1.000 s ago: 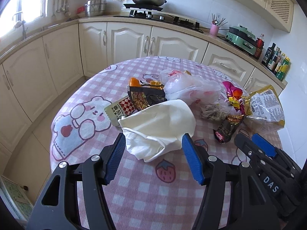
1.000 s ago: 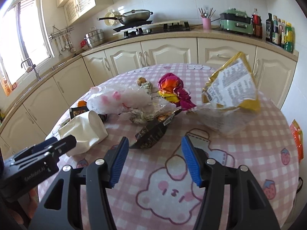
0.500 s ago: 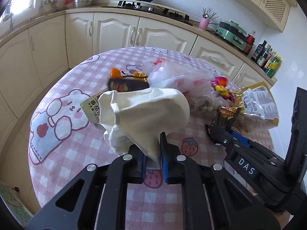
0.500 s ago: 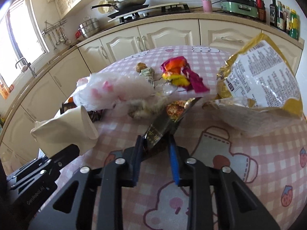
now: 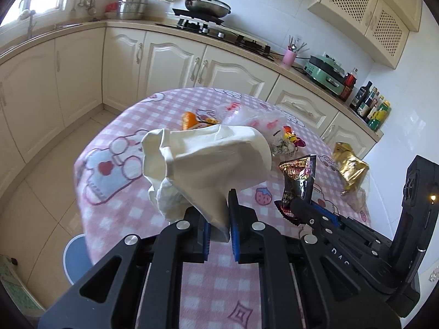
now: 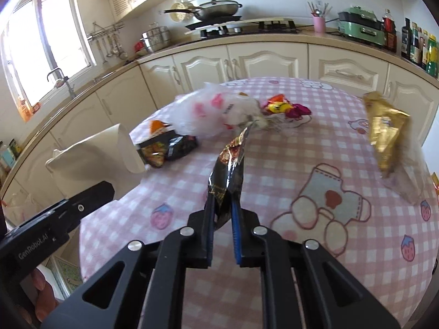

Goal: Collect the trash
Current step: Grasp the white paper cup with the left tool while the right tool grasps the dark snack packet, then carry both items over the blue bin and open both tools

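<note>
My left gripper (image 5: pixel 219 219) is shut on a white bag (image 5: pixel 208 161) and holds it lifted above the table; the bag also shows in the right wrist view (image 6: pixel 96 156). My right gripper (image 6: pixel 222 213) is shut on a dark snack wrapper (image 6: pixel 229 175), raised off the table; it also shows in the left wrist view (image 5: pixel 297 183). On the pink checked tablecloth (image 6: pixel 288 170) lie a clear plastic bag (image 6: pixel 214 112), colourful candy wrappers (image 6: pixel 285 108), a dark noodle packet (image 6: pixel 167 150) and a gold chip bag (image 6: pixel 387 134).
Kitchen cabinets and a counter (image 6: pixel 274 41) with a stove and pan (image 6: pixel 216 8) curve behind the round table. A blue stool (image 5: pixel 75 257) stands on the floor at the table's left. Bottles (image 5: pixel 373 109) line the counter at right.
Both grippers closed, left on the white bag and right on the dark wrapper, then lifted them off the table and drew back.
</note>
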{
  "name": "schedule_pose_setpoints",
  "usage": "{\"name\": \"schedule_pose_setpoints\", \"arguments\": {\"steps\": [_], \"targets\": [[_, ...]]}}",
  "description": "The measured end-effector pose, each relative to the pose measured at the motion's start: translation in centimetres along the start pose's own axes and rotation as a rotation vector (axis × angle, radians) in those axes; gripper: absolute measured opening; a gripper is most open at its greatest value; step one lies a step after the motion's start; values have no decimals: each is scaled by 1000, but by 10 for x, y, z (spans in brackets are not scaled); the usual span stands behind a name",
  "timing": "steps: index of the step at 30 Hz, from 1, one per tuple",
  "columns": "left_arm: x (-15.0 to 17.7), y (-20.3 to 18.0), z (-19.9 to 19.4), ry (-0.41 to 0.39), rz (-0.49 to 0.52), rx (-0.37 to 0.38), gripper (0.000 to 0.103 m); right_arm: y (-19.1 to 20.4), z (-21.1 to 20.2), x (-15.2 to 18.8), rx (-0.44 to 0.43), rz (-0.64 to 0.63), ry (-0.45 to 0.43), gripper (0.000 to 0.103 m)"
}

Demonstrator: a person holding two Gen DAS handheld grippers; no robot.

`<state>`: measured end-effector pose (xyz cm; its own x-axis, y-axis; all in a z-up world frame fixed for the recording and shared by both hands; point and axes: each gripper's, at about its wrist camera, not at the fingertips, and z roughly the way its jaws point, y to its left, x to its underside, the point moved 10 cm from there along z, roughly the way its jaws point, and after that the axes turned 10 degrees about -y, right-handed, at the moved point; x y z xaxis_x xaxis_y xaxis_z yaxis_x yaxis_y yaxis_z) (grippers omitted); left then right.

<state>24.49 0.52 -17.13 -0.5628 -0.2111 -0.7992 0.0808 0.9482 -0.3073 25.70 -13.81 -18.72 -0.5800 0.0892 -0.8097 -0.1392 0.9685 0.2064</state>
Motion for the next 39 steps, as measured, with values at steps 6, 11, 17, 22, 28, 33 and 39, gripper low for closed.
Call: {"name": "schedule_pose_setpoints", "arguments": {"steps": [6,11,17,22,28,33,39], "targets": [[-3,37,-33,-40,-47,-61,11,56,-13,-1,-95,-65,-21,11],[0,80,-60,-67,-90,-139,11,113,-16,9,-182,-126,-13,10],[12,147,-89,-80,-171,-255,11,191,-6,33,-288,-210,27,10],[29,208,-103,-65,-252,-360,11,247,9,60,-362,-274,72,10],[53,263,-103,-23,-328,-441,11,299,31,96,-421,-345,128,10],[69,288,-81,30,-341,-460,11,320,59,123,-431,-374,183,6],[80,306,-54,70,-346,-457,11,329,94,138,-424,-402,221,5]]}}
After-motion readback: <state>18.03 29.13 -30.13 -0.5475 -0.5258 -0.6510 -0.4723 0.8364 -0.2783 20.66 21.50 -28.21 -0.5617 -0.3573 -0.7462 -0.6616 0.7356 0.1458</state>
